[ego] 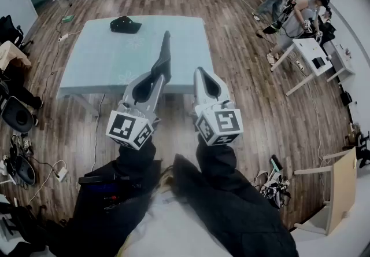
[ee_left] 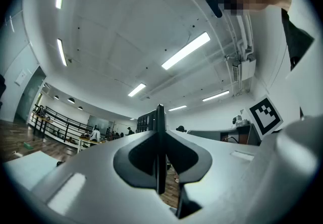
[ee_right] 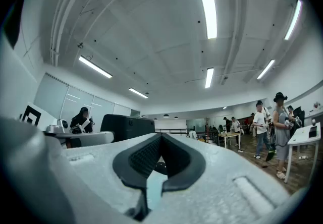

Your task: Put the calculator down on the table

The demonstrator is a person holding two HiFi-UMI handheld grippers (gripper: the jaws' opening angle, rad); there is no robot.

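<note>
In the head view my left gripper (ego: pixel 161 74) is shut on a thin black calculator (ego: pixel 165 50), which sticks out forward, edge-on, over the near part of the pale blue table (ego: pixel 185 41). The left gripper view shows the calculator (ee_left: pixel 160 132) as a dark upright blade pinched between the jaws (ee_left: pixel 160 167). My right gripper (ego: pixel 200 74) hangs beside it at the same height, shut with nothing in it. Its own view shows the pads meeting at the tips (ee_right: pixel 161 137), with the calculator (ee_right: pixel 127 127) to the left.
A black cap-like object (ego: pixel 125 24) lies at the table's far left. Several people (ego: pixel 292 1) stand at the back right near a white desk (ego: pixel 312 56). Dark chairs (ego: pixel 16 112) and cables (ego: pixel 34 169) line the wooden floor on the left.
</note>
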